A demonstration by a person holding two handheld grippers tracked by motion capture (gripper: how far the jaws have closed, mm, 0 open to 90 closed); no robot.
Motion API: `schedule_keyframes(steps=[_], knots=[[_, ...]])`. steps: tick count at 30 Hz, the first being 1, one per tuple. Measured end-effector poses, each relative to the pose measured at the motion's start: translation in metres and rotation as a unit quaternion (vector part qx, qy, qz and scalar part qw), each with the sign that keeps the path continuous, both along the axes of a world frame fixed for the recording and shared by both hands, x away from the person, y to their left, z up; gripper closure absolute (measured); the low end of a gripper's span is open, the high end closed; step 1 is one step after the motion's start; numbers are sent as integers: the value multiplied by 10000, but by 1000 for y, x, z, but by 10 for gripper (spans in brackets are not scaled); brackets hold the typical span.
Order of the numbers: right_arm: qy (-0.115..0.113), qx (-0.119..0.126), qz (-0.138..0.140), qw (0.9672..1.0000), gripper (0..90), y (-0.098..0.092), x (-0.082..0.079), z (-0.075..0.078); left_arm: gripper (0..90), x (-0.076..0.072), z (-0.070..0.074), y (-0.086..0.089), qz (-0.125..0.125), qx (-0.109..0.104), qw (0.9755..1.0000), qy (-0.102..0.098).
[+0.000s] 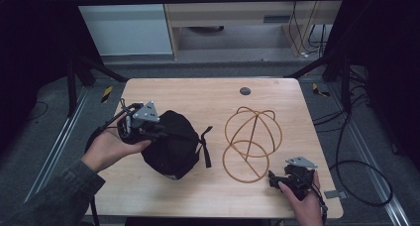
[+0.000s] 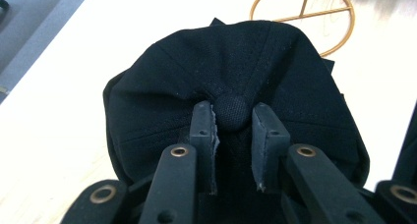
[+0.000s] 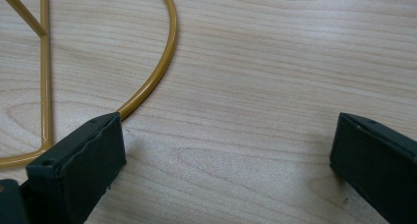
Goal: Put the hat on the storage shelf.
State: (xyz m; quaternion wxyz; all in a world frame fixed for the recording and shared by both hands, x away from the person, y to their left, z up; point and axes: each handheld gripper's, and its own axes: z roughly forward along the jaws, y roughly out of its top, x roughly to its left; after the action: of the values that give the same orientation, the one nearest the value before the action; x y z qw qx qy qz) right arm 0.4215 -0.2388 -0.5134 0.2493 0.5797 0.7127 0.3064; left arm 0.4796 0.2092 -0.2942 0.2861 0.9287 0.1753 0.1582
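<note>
Here the left gripper (image 2: pixel 231 117) pinches the crown button of the black cap (image 1: pixel 171 144), its jaws narrowed around it; the wire stand (image 1: pixel 250 141) lies rightward on the surface (image 1: pixel 198 94), just beside the right gripper (image 3: pixel 228 150), whose jaws gape wide, empty.

High view: fixed above the near table (image 1: pixel 208 94) edge, facing forward and down, far enough to take in the whole tabletop plus floor and cabinets beyond.

Left gripper view: rides low behind the left gripper (image 2: pixel 232 123), looking along both jaws, very close to a black cap (image 2: pixel 236 71); shares cap and the gold wire frame (image 2: pixel 314 17) with the high view.

Right gripper view: mounted on the right gripper (image 3: pixel 228 150), aimed steeply down at the wood, very near; shares a frame ring segment with both others.
</note>
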Motion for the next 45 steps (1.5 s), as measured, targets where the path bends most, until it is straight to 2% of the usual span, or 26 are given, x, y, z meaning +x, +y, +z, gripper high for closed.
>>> schedule_keyframes(steps=[9,12,15,18,22,27,33,41,45], knots=[[0,-4,1,10000,4,0,0,0,740,-5,17,7,20,-3,9998,-175],[-1,-1,0,10000,4,0,0,0,740,-9,24,10,38,-114,9996,-239],[2,3,-3,10000,4,0,0,0,740,-10,30,12,34,-137,9995,-288],[1,3,-3,10000,4,0,0,0,740,-11,36,12,7,-104,9994,-329],[0,-2,1,10000,4,0,0,0,740,-12,44,12,11,-169,9991,-396],[1,0,2,10000,4,0,0,0,740,-17,59,10,-62,-194,9981,-574],[1,1,3,10000,4,0,0,0,741,-16,61,13,-93,-238,9979,-598],[0,-1,3,10000,4,0,0,0,741,-20,73,13,-137,-266,9967,-756],[0,4,1,10000,4,0,0,0,741,-18,77,11,-142,-292,9966,-760]])
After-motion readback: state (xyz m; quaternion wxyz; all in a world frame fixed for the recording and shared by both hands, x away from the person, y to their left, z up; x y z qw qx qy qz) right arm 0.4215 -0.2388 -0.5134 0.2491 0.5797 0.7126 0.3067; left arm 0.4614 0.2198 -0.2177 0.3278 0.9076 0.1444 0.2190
